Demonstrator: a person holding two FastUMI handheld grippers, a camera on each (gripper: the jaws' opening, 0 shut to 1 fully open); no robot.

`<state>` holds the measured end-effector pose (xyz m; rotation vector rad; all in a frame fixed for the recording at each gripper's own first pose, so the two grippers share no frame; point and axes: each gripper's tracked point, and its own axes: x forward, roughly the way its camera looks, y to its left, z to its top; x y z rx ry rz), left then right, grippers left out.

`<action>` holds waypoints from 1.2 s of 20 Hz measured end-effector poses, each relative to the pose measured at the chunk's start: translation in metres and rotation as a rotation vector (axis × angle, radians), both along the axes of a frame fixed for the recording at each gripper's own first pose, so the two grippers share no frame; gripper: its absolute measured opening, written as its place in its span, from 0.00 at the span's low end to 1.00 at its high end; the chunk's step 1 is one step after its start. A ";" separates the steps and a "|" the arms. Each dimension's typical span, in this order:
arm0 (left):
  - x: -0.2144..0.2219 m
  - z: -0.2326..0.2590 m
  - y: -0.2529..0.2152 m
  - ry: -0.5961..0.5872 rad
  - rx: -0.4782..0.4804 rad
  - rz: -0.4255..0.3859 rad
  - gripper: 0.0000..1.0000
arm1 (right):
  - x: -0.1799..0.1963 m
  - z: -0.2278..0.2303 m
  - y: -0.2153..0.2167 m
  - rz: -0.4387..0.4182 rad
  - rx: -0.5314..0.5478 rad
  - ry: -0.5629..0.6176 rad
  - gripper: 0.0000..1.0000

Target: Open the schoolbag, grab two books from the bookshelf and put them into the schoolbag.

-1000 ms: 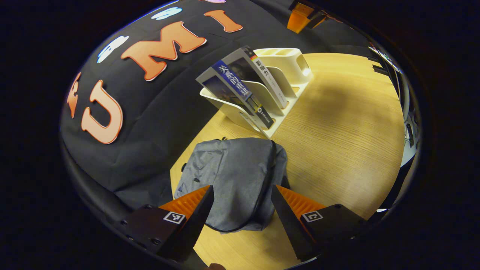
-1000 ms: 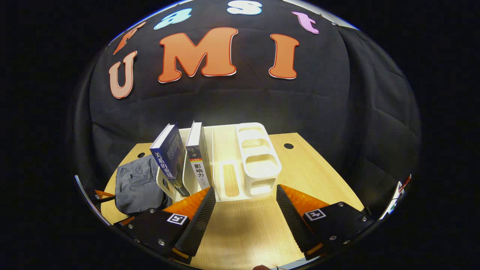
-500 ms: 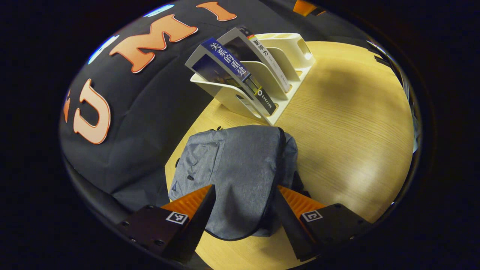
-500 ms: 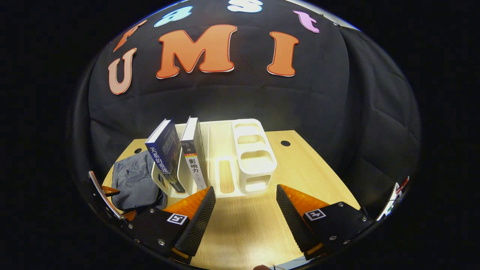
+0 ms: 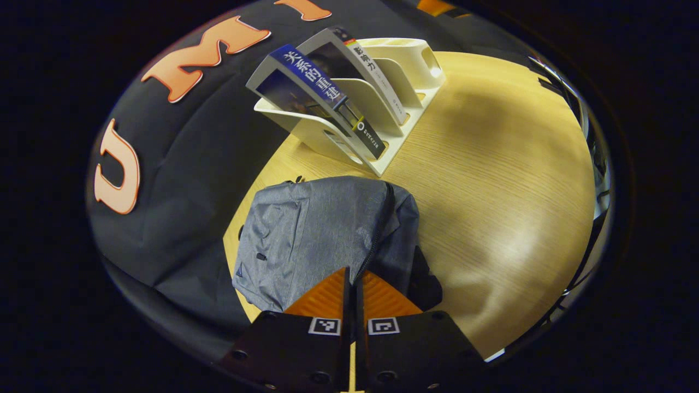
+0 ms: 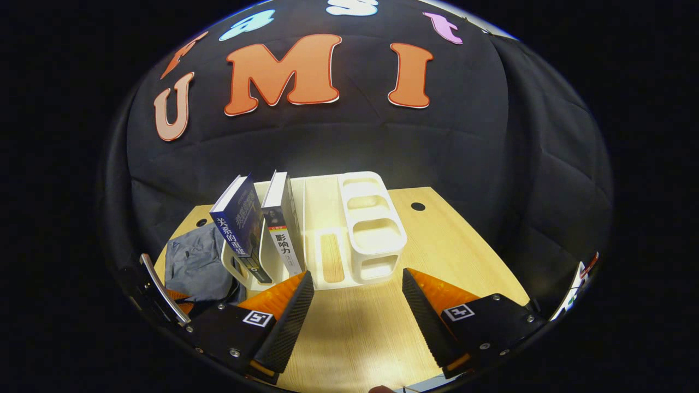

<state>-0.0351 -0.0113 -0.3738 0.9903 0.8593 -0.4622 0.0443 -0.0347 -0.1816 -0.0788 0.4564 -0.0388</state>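
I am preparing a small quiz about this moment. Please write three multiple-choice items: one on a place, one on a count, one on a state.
1. Where does the grey schoolbag lie relative to the white bookshelf, in the right gripper view?
A. to its left
B. to its right
C. on top of it

2. How many books stand in the bookshelf?
A. one
B. two
C. four

3. How do the jaws of the left gripper stand?
A. wide open
B. closed together
C. around a book

Answers:
1. A, the schoolbag lies on the wooden table, left of the shelf.
2. B, a blue book and a white-spined book stand side by side.
3. B, the jaws meet at the schoolbag's zipper edge.
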 end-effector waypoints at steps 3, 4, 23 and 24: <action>0.011 0.026 0.002 0.043 -0.083 0.057 0.04 | 0.002 -0.002 0.005 -0.002 -0.010 0.003 0.98; 0.016 0.038 0.005 0.049 -0.109 0.071 0.04 | -0.001 -0.002 0.008 -0.003 -0.013 0.007 0.97; 0.154 0.204 0.046 -0.005 -0.307 0.006 0.02 | -0.013 0.067 0.132 0.055 0.045 0.033 0.97; 0.158 0.207 0.047 -0.009 -0.319 0.008 0.02 | -0.008 0.077 0.135 0.062 0.015 0.050 0.97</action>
